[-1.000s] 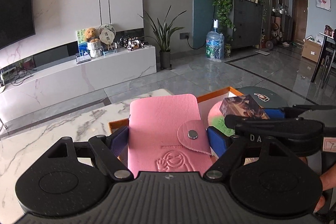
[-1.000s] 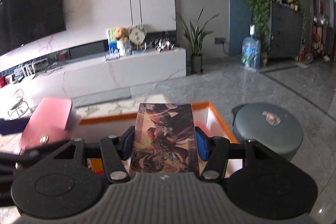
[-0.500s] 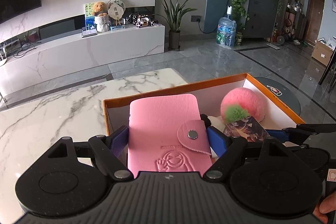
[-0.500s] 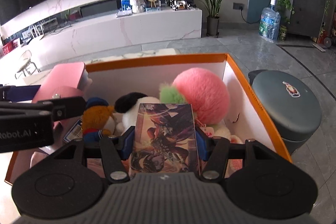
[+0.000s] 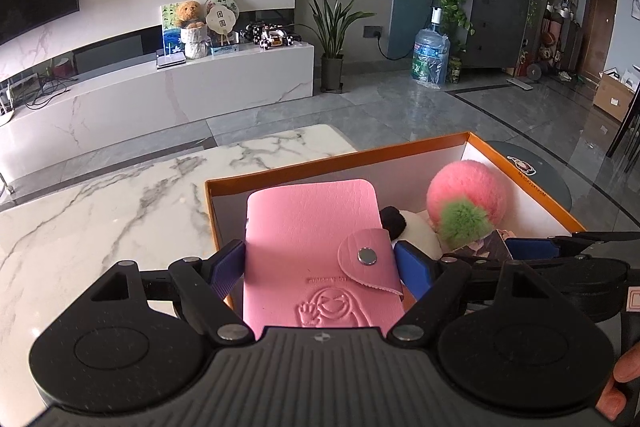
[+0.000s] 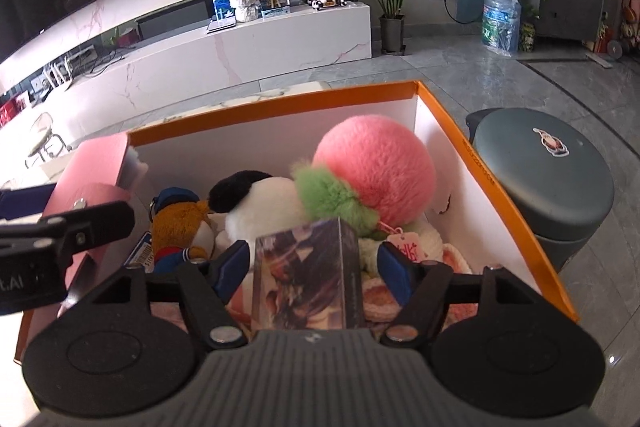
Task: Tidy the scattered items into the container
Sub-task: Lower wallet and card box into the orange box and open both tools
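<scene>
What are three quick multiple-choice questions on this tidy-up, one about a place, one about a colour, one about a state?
1. Where is the pink plush ball?
A. inside the box
B. on the table
C. on the floor

2. What colour is the box's rim?
A. blue
B. orange
C. green

3. How do the right gripper's jaws stand at the illustrated card box?
A. clamped tight on it
B. open, clear of it on both sides
C. shut, with it beyond their tips

Answers:
1 A: the pink plush ball lies among the other soft toys between the box's walls.
2 B: the box has an orange edge all round.
3 B: the right gripper shows gaps either side of the illustrated card box.
</scene>
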`<state>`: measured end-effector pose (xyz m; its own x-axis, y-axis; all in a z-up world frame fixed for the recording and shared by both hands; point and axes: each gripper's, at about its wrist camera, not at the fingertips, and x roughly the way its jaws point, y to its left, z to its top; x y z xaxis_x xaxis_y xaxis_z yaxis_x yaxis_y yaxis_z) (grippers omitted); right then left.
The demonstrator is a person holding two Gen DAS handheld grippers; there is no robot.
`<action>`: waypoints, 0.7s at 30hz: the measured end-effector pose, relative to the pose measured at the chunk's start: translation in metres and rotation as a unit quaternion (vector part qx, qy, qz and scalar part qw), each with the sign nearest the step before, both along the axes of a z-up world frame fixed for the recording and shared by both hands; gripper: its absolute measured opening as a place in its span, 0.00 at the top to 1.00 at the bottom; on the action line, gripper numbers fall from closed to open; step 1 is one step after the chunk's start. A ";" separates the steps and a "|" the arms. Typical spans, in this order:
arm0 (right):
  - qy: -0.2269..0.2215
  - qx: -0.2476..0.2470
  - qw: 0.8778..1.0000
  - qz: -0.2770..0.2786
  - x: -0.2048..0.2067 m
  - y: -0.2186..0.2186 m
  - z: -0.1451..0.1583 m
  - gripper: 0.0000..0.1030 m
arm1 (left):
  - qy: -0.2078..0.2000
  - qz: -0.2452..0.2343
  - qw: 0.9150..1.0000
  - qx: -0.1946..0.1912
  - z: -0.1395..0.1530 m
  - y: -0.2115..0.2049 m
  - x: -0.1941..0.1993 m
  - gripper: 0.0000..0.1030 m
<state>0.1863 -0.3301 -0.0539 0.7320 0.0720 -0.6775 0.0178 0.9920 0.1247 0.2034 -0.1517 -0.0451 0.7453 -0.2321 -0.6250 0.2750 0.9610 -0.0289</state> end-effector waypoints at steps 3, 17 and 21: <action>-0.005 0.014 1.000 -0.014 -0.002 -0.006 0.001 0.29 | 0.001 0.000 1.000 0.003 0.000 -0.002 0.002 0.08; -0.037 0.053 0.996 -0.062 -0.006 -0.025 0.009 0.30 | 0.067 -0.015 0.996 0.065 -0.029 -0.035 0.028 0.08; -0.034 0.054 0.996 -0.064 -0.004 -0.026 0.008 0.30 | 0.074 -0.020 0.994 0.079 -0.034 -0.040 0.027 0.08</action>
<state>0.1825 -0.3564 -0.0458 0.7835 0.0438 -0.6198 0.1320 0.9630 0.2349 0.2303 -0.1918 -0.0796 0.6345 -0.1500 -0.7582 0.3174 0.9450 0.0786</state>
